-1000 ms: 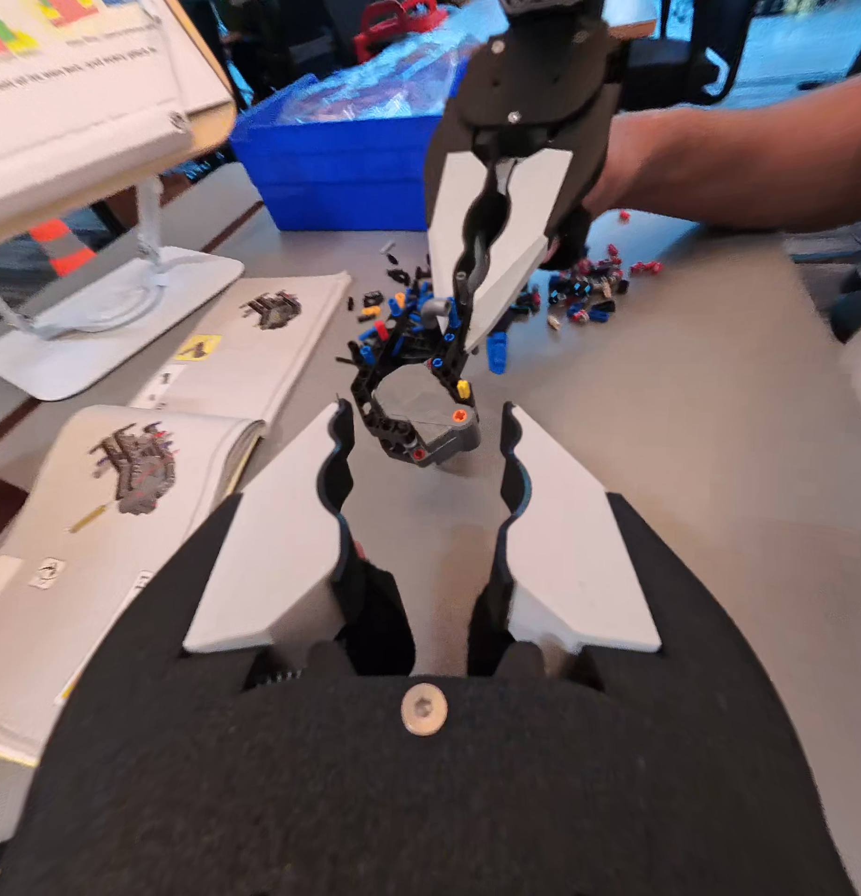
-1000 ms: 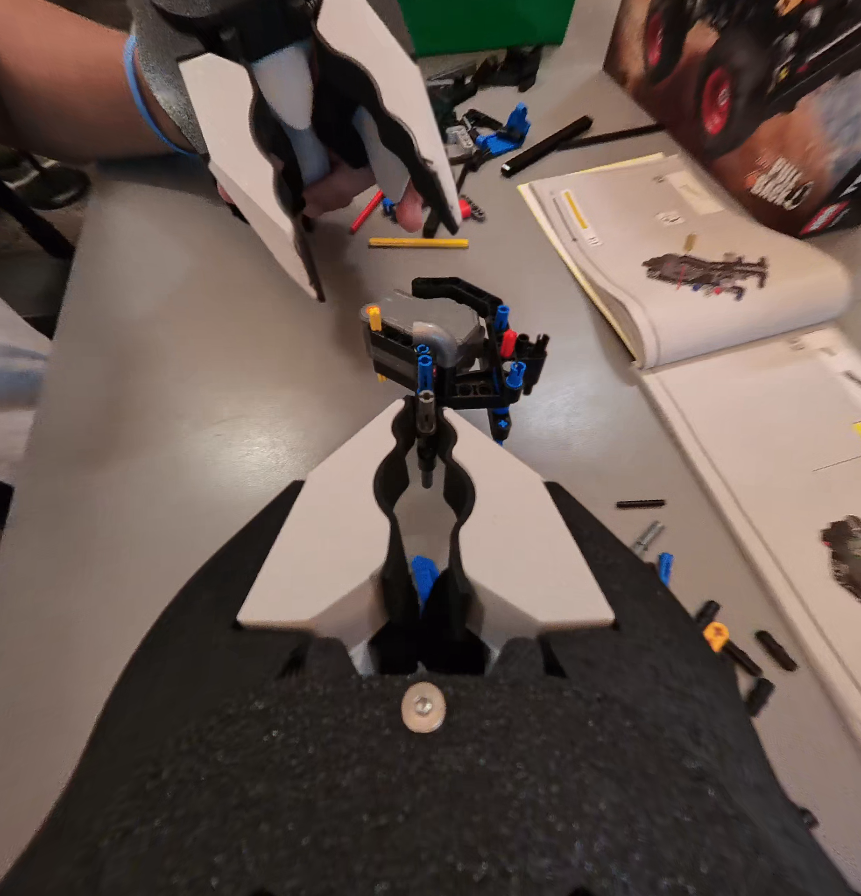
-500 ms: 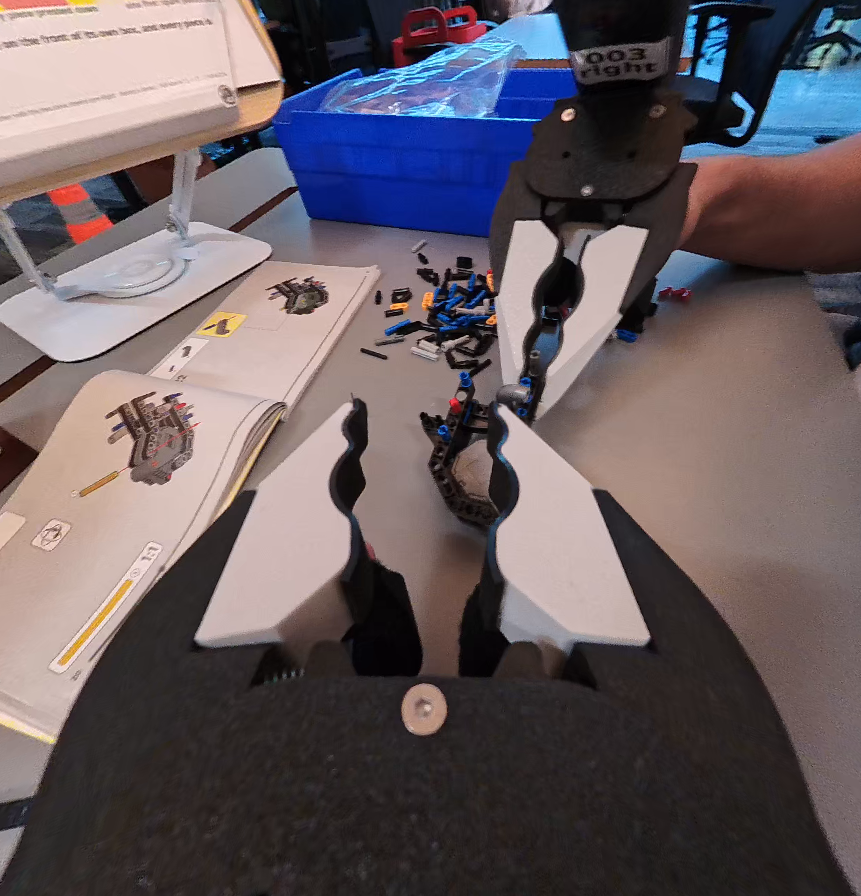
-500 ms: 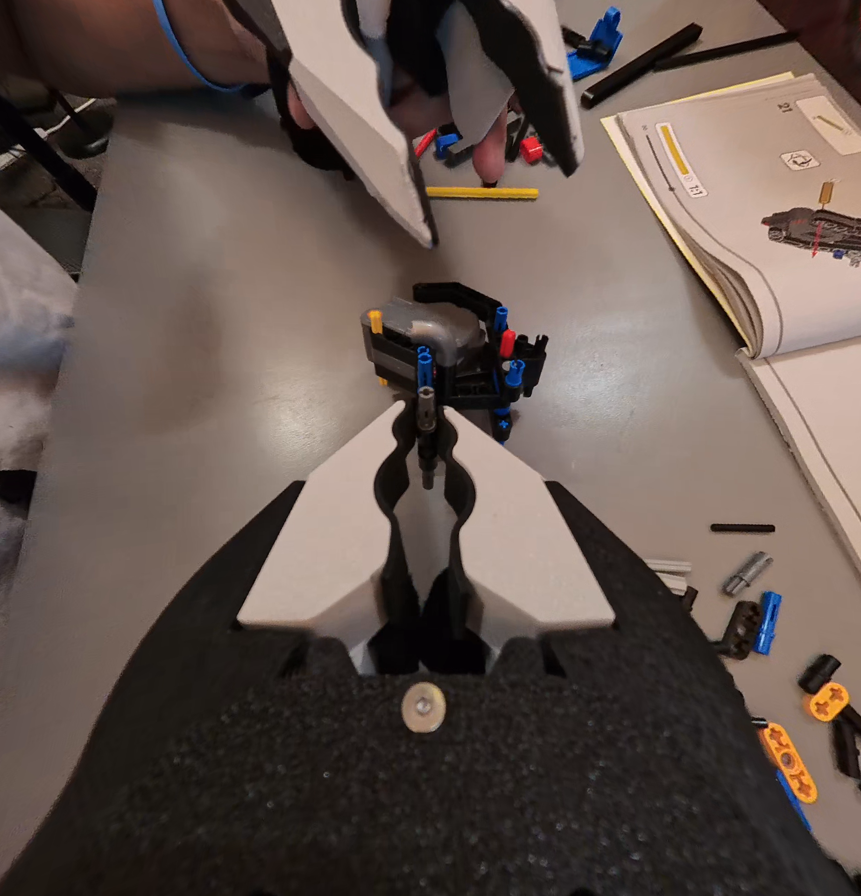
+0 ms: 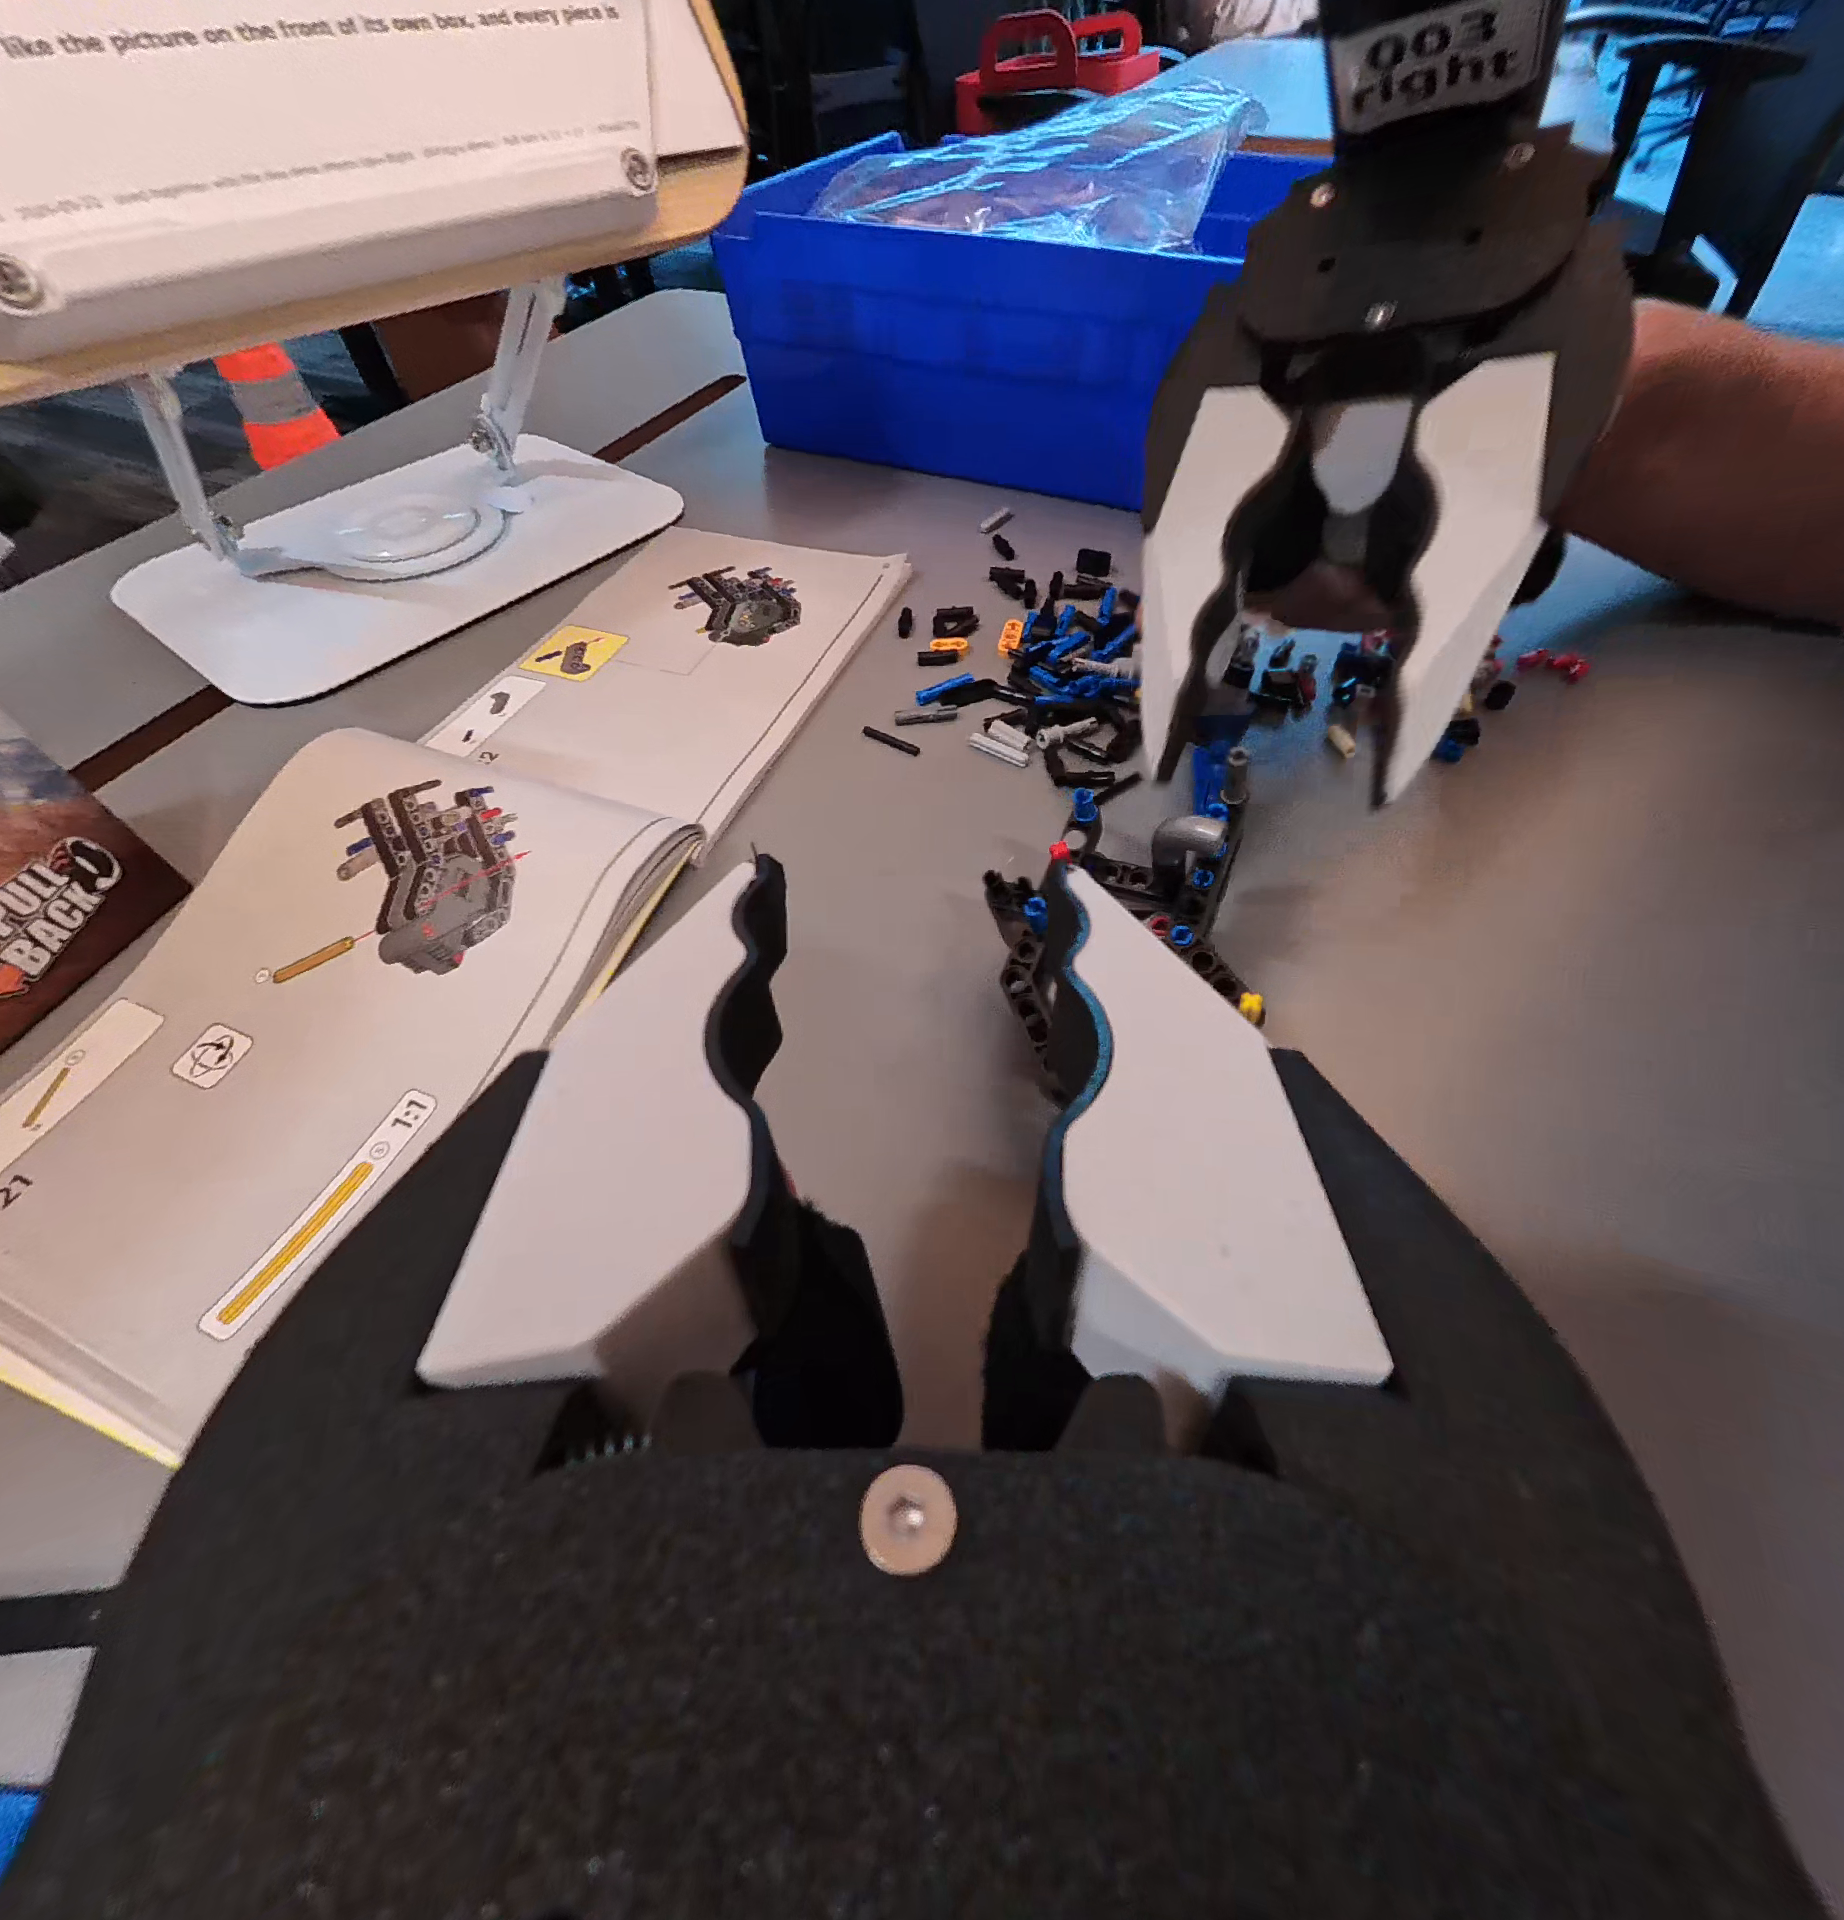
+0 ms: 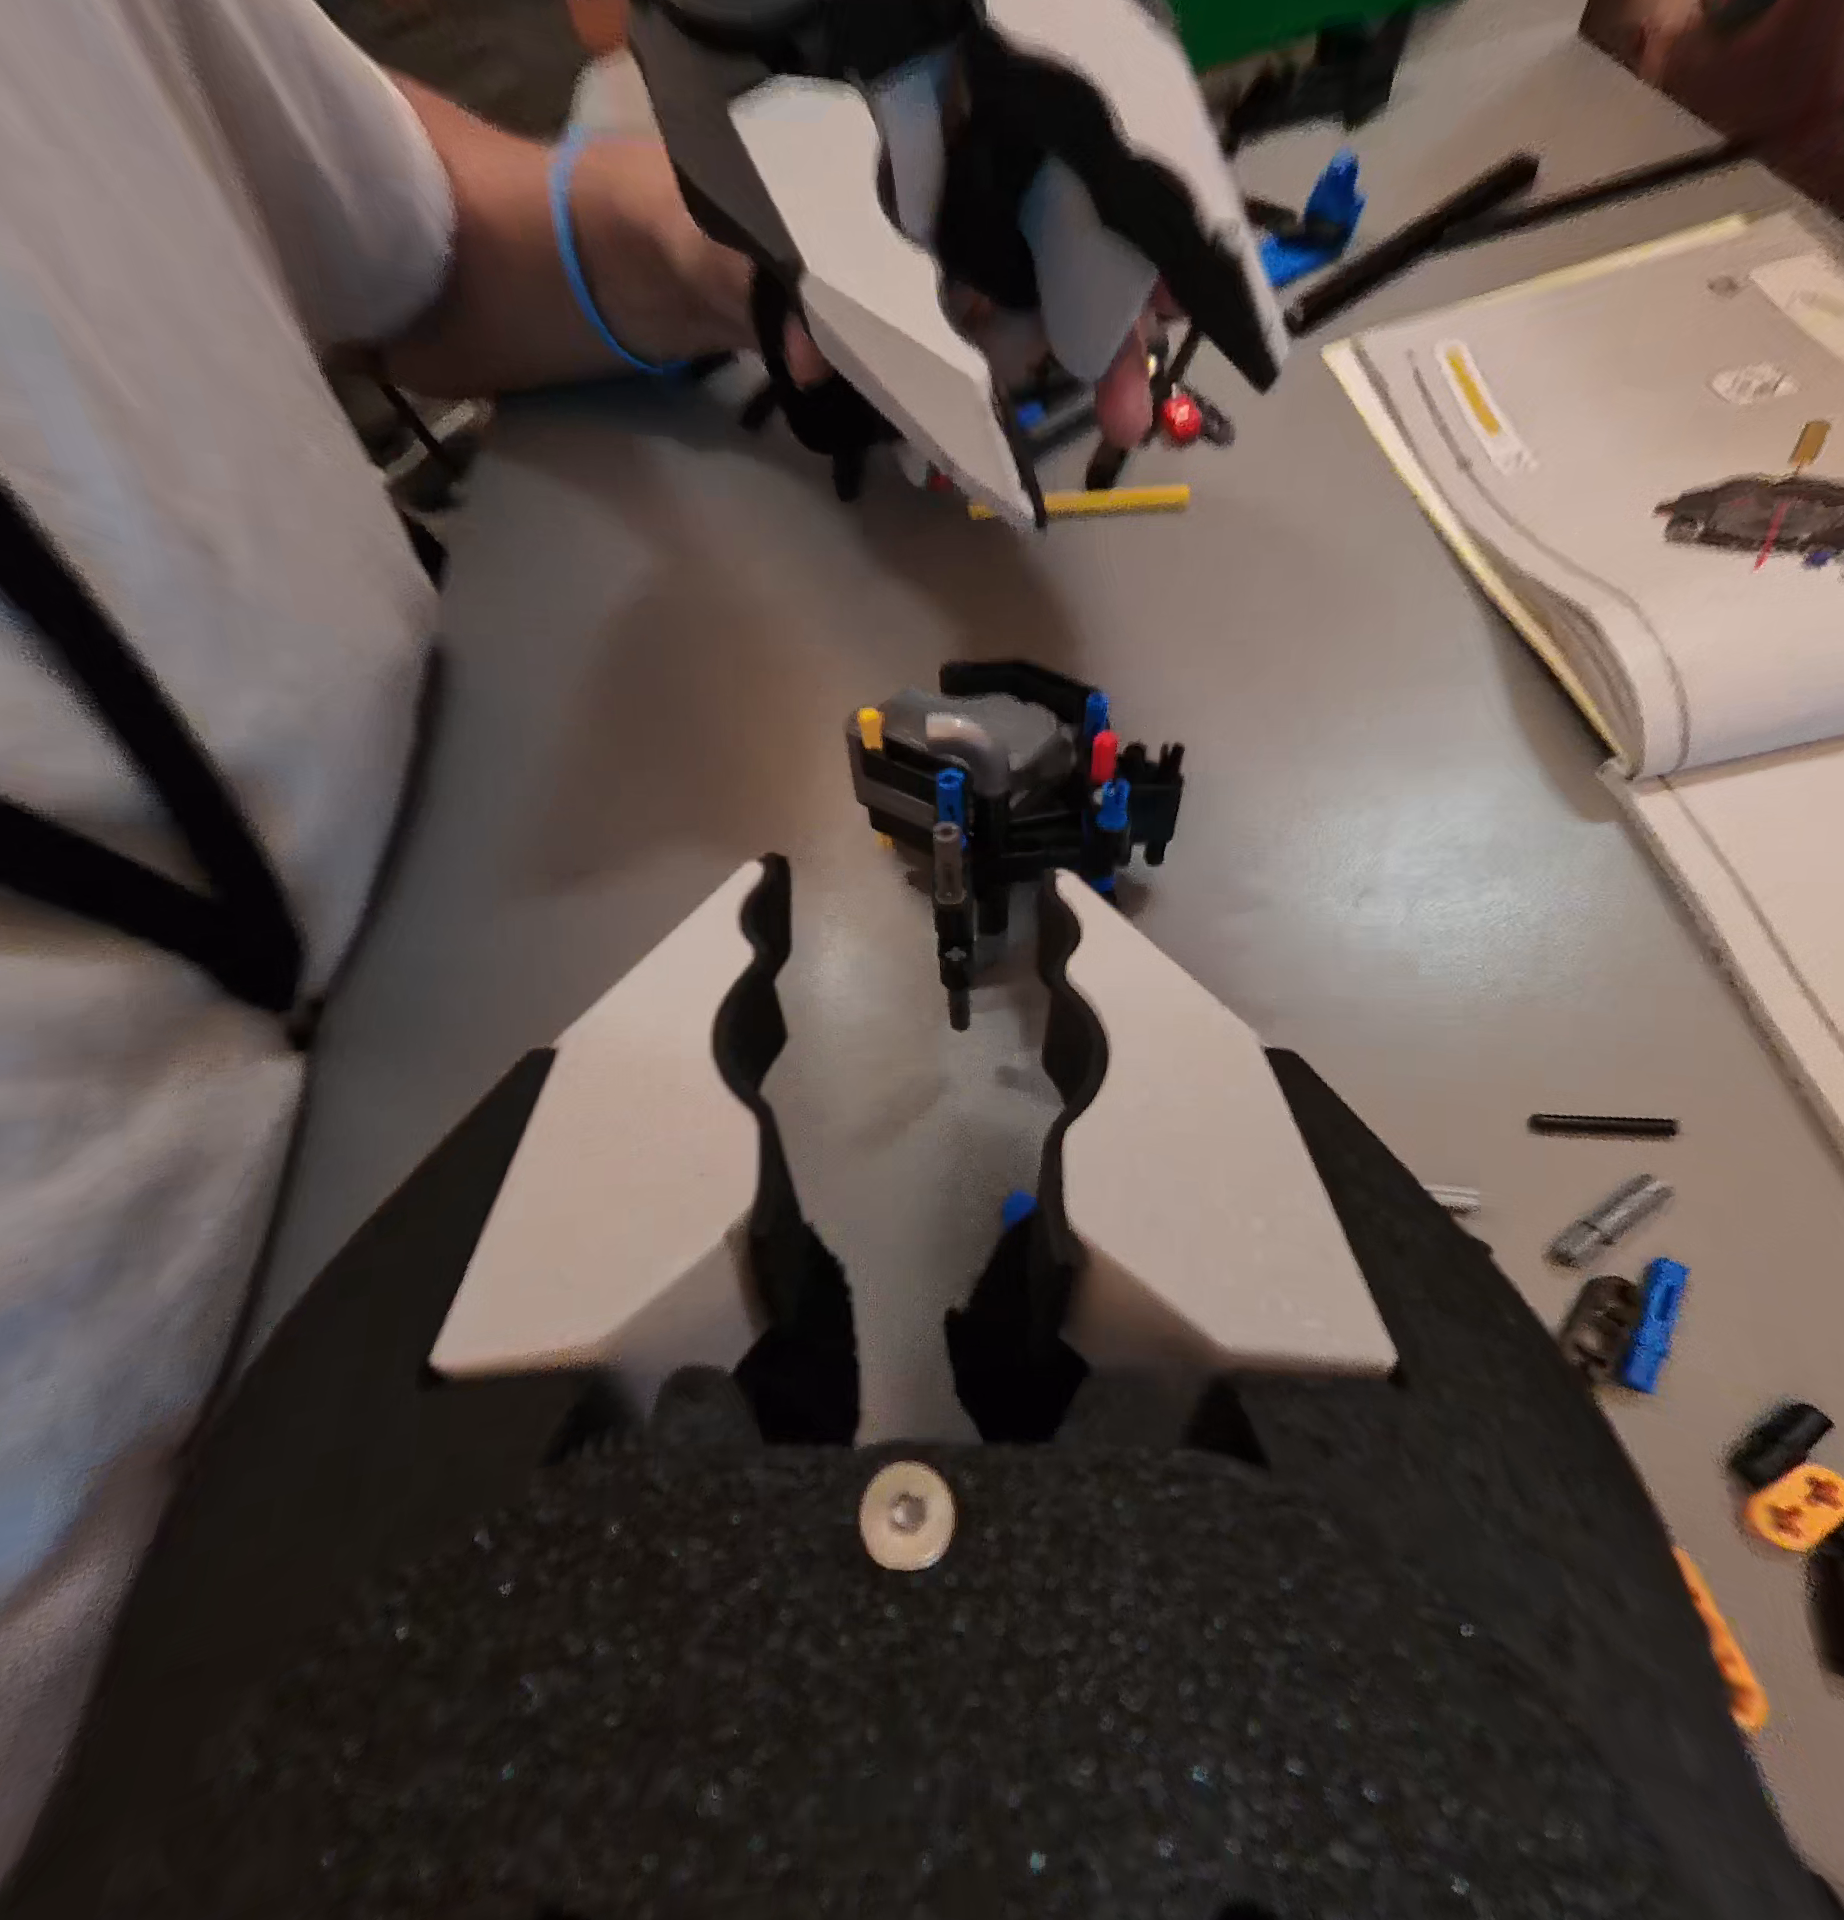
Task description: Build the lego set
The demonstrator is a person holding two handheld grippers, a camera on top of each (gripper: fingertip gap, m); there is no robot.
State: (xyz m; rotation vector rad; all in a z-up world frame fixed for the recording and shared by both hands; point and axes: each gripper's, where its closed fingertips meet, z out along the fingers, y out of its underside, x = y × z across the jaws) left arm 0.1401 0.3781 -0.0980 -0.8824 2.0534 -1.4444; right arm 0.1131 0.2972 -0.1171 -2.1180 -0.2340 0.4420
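Observation:
The part-built lego assembly (image 6: 1001, 774), black beams with a grey block and blue, red and yellow pins, stands on the grey table. A dark grey axle (image 6: 954, 935) sticks out of its near side towards my right gripper (image 6: 910, 873), which is open and empty just short of it. In the left wrist view the assembly (image 5: 1157, 894) is partly hidden behind my right-hand finger (image 5: 1157, 1091). My left gripper (image 5: 913, 873) is open and empty, beside and a little left of the assembly. The right gripper (image 5: 1276, 784) hovers open just beyond the assembly.
An open instruction booklet (image 5: 378, 987) lies left of the assembly. A pile of loose small pieces (image 5: 1063, 675) lies behind it, before a blue bin (image 5: 949, 343). A white stand (image 5: 398, 561) is far left. A yellow axle (image 6: 1115, 502) and more loose pieces (image 6: 1624, 1320) lie around.
My right gripper has opened and let go of the dark axle, which stays stuck in the assembly, and has drawn back a little. My left gripper has shifted left and back, still open.

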